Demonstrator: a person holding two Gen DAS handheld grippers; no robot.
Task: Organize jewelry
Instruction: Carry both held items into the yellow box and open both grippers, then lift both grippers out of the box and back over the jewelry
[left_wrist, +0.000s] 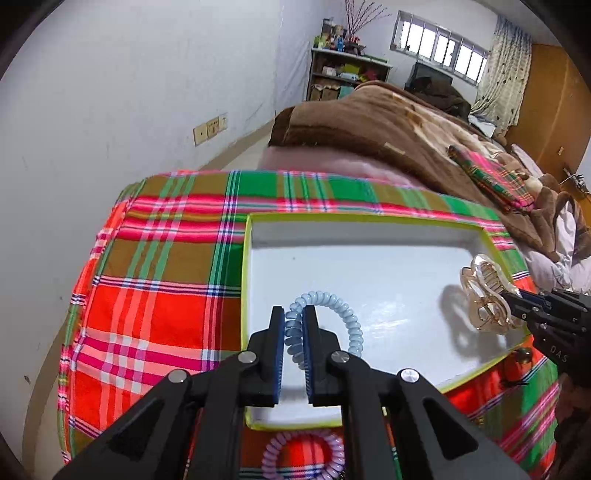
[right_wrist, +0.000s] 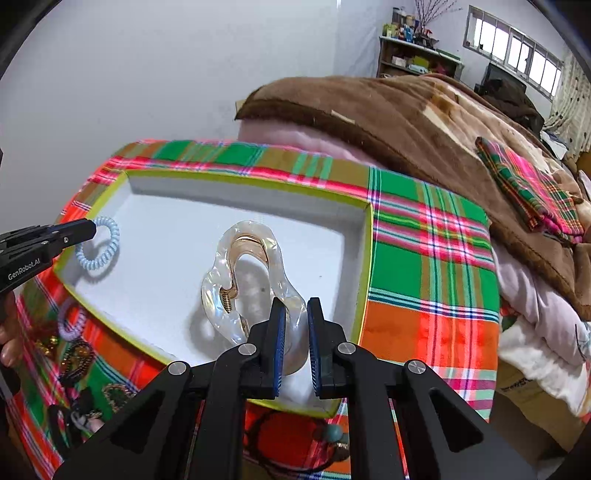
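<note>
Two pieces are being held over the empty white box (left_wrist: 369, 236): a blue coil hair tie (left_wrist: 325, 325) pinched in the left gripper (left_wrist: 293, 347), a pearly hair claw (right_wrist: 251, 284) clamped in the right gripper (right_wrist: 296, 343), while other trinkets (right_wrist: 79, 360) are still waiting on the plaid cloth (right_wrist: 424, 236).

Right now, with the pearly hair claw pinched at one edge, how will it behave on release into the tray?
The hair claw looks rigid and glossy, so it probably slips easily from the right hand-held gripper. Curved shell, likely rocks or tips on the white tray. Its spring hinge may be fragile.
</note>
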